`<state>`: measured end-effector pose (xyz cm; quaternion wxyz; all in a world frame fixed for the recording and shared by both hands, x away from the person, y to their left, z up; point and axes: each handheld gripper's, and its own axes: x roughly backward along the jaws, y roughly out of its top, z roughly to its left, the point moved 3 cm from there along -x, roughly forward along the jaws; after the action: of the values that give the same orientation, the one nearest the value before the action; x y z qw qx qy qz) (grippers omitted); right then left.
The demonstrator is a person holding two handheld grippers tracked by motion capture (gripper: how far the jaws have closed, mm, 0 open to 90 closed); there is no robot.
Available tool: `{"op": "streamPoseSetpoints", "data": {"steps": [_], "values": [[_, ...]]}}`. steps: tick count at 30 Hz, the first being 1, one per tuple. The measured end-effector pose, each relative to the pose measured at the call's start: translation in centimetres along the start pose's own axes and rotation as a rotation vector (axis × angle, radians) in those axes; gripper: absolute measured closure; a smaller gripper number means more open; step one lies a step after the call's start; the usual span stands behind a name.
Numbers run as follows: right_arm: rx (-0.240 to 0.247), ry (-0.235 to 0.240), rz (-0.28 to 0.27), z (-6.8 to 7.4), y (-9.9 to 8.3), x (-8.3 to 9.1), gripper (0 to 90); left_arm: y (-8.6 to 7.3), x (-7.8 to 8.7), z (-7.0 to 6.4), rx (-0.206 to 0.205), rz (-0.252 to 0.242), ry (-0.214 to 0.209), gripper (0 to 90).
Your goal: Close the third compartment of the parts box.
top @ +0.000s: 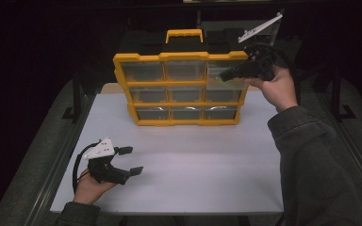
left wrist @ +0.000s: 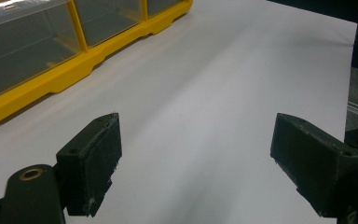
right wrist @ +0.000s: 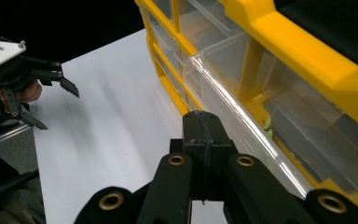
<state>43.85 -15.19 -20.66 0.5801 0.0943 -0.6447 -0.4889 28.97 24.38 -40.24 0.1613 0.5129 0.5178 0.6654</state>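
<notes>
A yellow organizer [top: 179,57] with a black top, a yellow handle and clear drawers stands at the back of the white table [top: 193,165]. Its top right drawer [top: 216,68] is pulled partly out. In the right gripper view the drawer's clear front lip [right wrist: 242,121] runs just beside my right gripper [right wrist: 204,120], whose jaws are pressed together with nothing seen between them. A small pale green item [right wrist: 266,124] lies in that drawer. My left gripper [top: 132,160] rests low at the front left, open and holding nothing [left wrist: 196,158], far from the organizer [left wrist: 51,79].
The other drawers [top: 185,70] sit closed in their slots. Dark metal rails [top: 70,141] run along the table's left side, and the surroundings are dark. Bare white surface lies between the organizer and the left gripper [right wrist: 58,108].
</notes>
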Motion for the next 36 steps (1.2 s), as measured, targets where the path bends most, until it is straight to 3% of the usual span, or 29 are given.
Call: {"op": "streamPoseSetpoints", "data": {"steps": [25,36], "values": [[-0.043,-0.032,-0.025,-1.9,0.6,-0.4,88.8,0.0,0.2,0.1,-0.002,-0.004,0.005,16.3],[-0.068,-0.068,-0.015,-3.0,0.3,-0.5,88.8,0.0,0.2,0.1,0.008,-0.008,0.004,16.3]]}}
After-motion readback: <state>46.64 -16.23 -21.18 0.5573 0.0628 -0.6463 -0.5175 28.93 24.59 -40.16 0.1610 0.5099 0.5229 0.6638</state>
